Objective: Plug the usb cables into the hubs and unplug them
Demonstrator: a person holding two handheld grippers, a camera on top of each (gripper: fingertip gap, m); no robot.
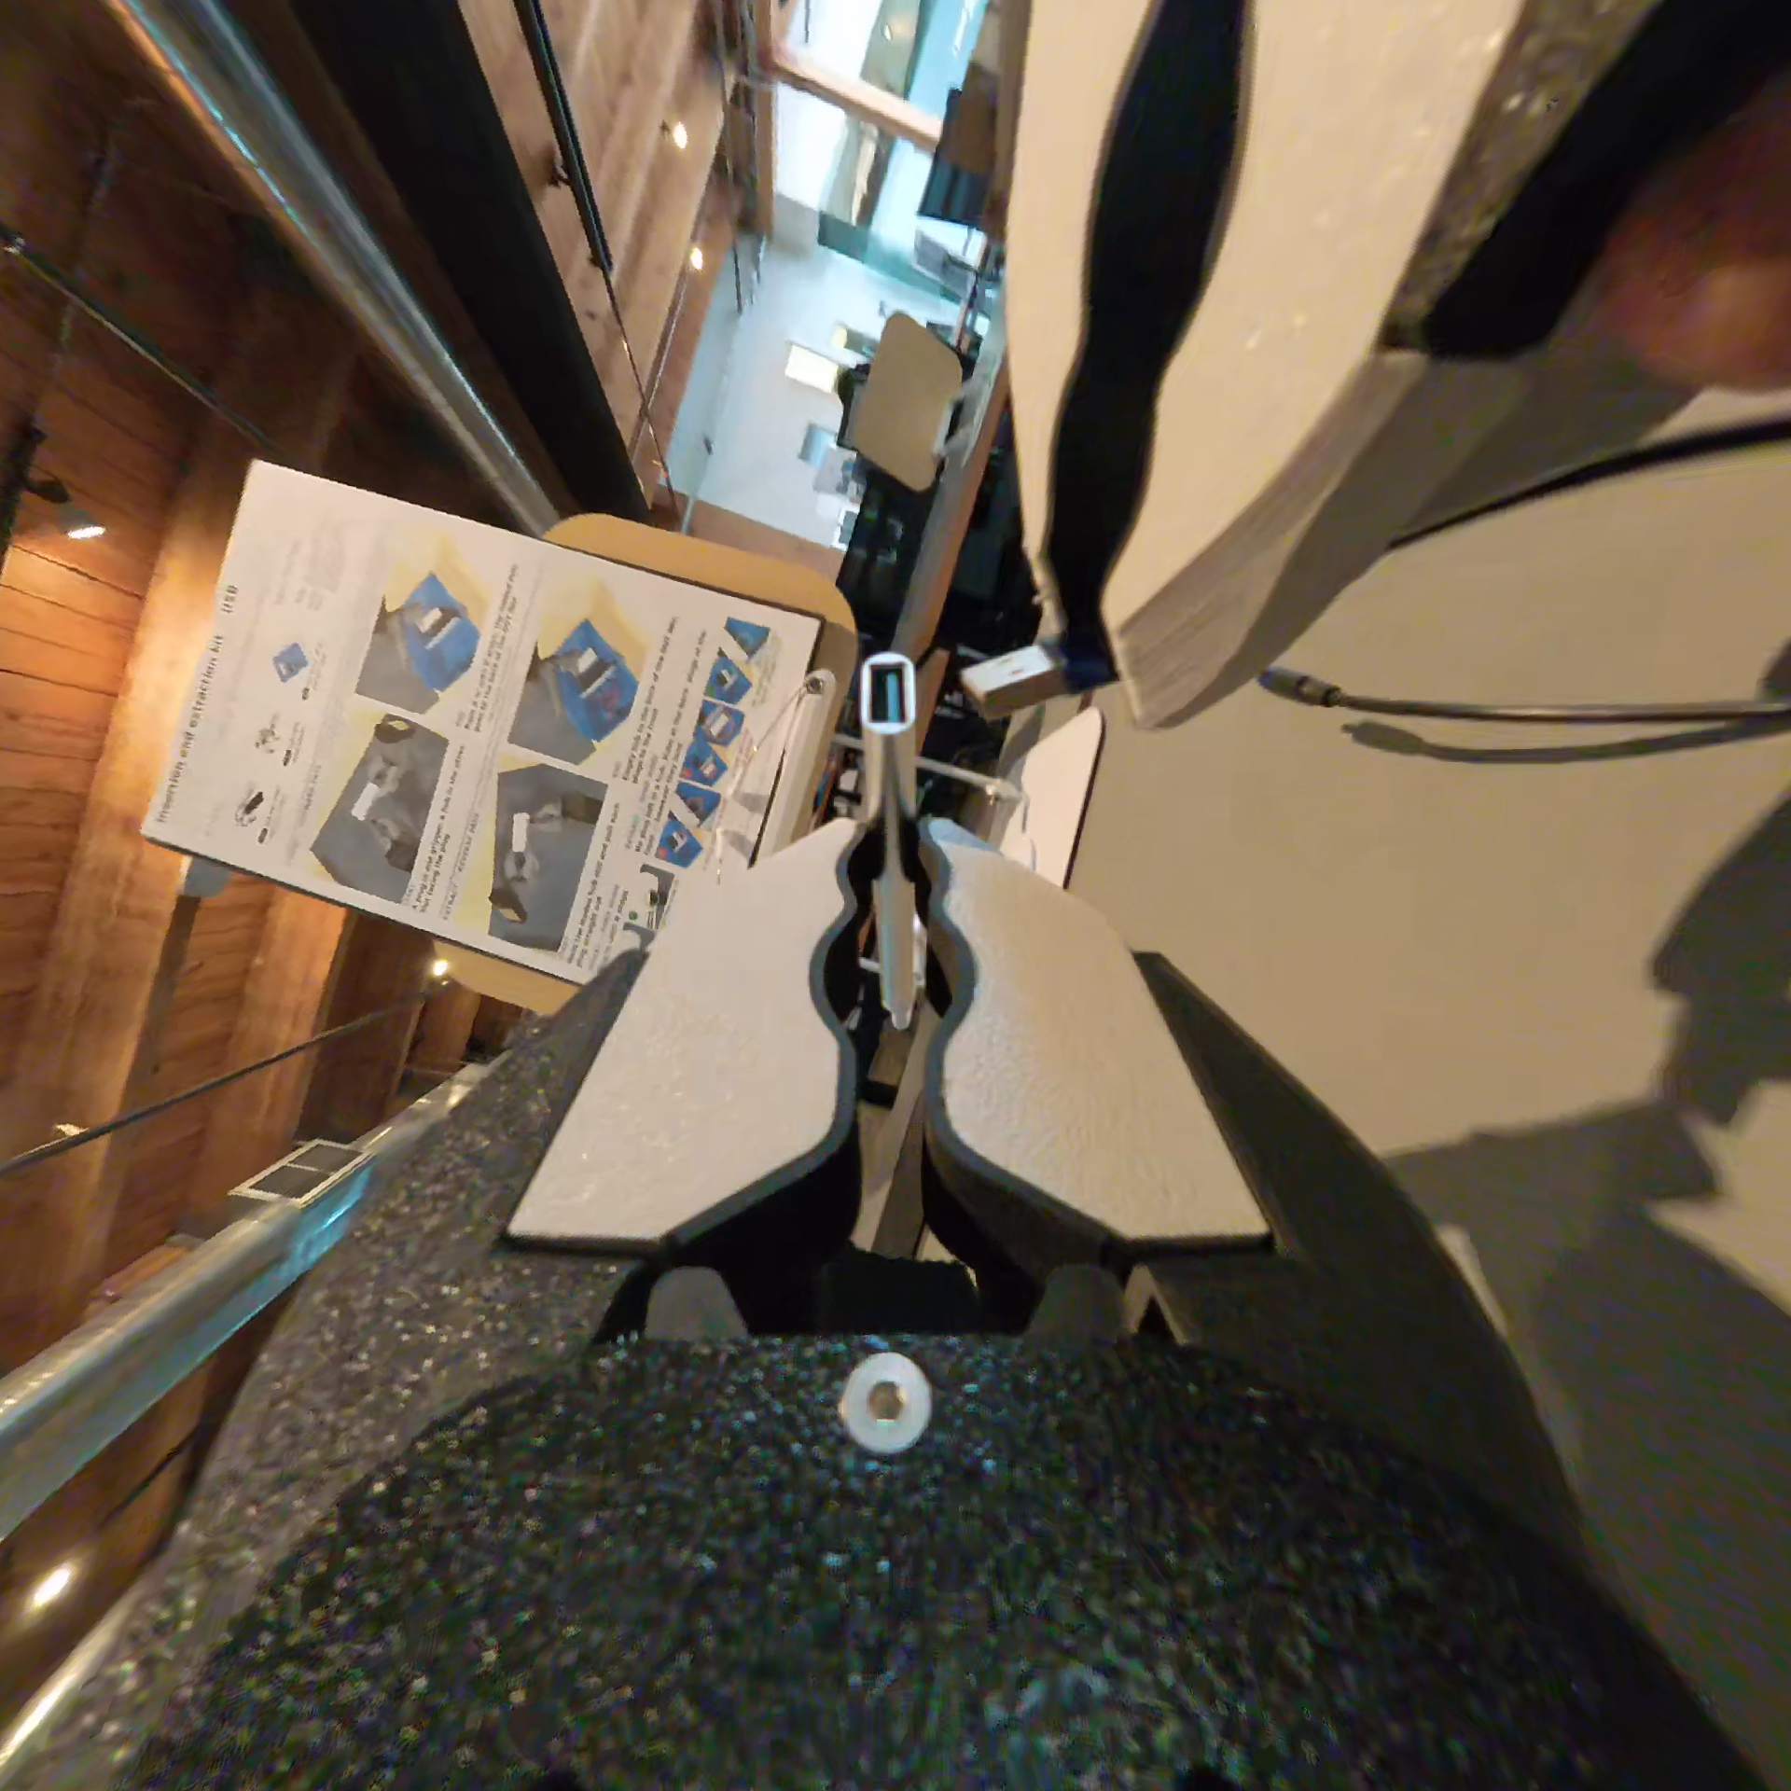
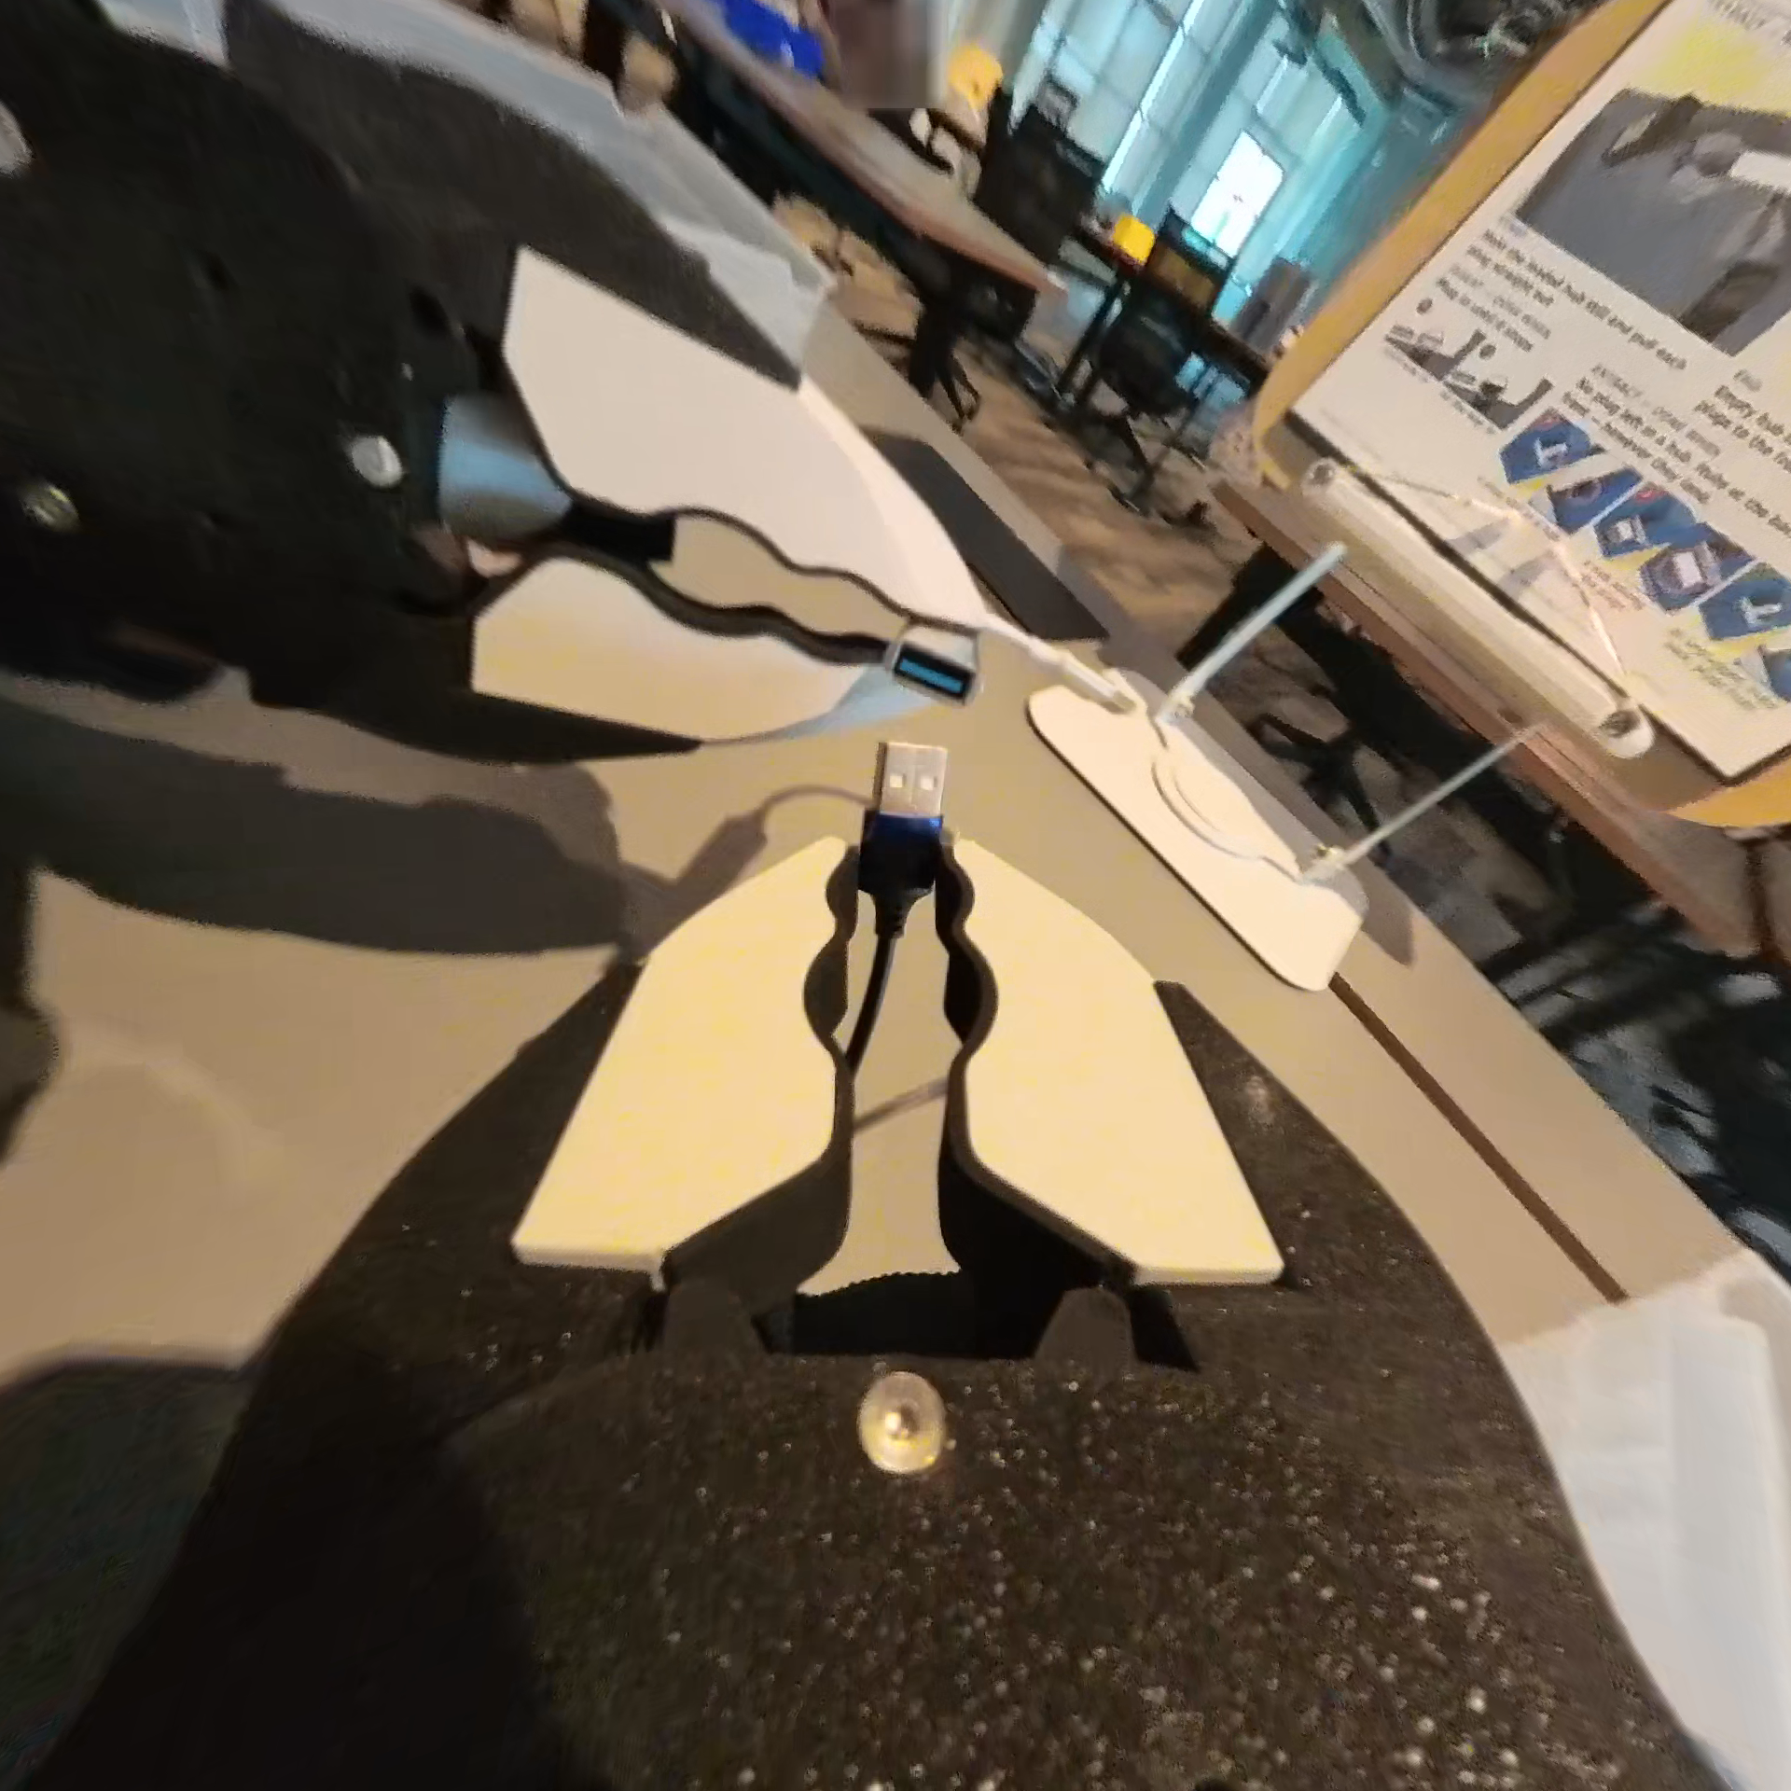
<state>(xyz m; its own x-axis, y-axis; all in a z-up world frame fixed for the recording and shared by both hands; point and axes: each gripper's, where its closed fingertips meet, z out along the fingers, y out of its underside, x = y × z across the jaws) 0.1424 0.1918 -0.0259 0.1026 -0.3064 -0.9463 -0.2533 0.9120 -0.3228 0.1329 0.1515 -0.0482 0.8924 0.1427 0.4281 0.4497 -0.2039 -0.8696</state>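
Plug (image 2: 911,781) sits pinched in the right gripper (image 2: 896,858), aimed at 12 o'clock toward the hub (image 2: 932,671) pinched by the left gripper (image 1: 887,843), so they can join.

wrist cams close, facing, both see poster (image 1: 465,717)

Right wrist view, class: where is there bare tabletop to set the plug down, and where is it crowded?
Bare tabletop lies left of the right claw, below the left claw. Crowded: the gap between USB plug and hub, and the white stand rightward.
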